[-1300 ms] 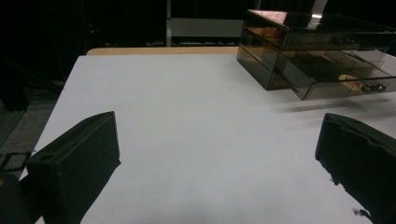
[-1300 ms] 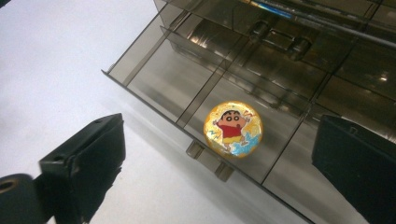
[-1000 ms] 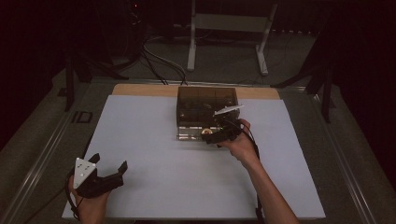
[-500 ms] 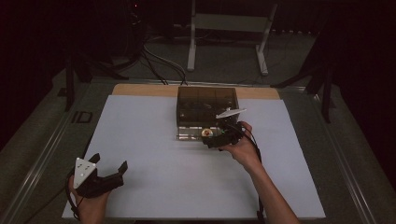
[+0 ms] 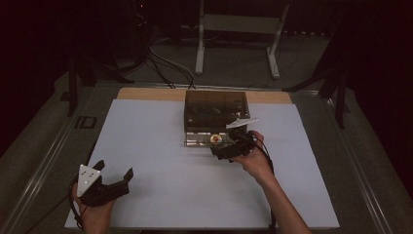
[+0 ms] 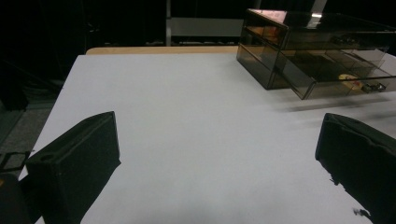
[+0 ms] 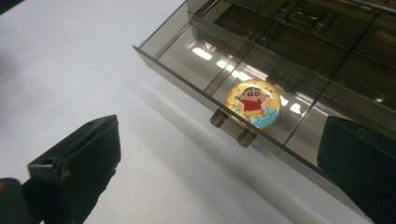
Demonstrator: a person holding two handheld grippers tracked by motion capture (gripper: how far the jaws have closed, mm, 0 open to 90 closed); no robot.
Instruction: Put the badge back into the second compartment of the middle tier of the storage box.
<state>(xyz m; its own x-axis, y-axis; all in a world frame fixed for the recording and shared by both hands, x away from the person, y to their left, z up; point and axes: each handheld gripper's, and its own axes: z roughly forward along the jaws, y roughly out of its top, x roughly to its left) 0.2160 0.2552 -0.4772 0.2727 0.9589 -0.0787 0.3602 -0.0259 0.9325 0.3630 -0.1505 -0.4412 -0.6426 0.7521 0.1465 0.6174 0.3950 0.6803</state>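
A smoky see-through drawer box (image 5: 216, 108) (image 6: 299, 42) stands at the back middle of the white mat. Its bottom drawer (image 7: 196, 56) is pulled out toward me. A round cartoon badge (image 7: 253, 103) (image 5: 214, 139) lies in that drawer, just behind the front wall and its small handle (image 7: 232, 128). My right gripper (image 5: 220, 150) (image 7: 217, 172) hovers open just in front of the drawer, jaws on either side of the handle without touching it. At the mat's near left corner my left gripper (image 5: 114, 169) (image 6: 215, 163) is open with nothing between its jaws.
The white mat (image 5: 160, 146) covers most of the table, with a wooden strip (image 5: 146, 93) along its back edge. Metal rails (image 5: 39, 161) run down both table sides. Stand legs (image 5: 199, 48) and cables lie on the dark floor beyond.
My right gripper has drawn back a little toward me from the drawer, uncovering the badge. The left gripper has stayed put.
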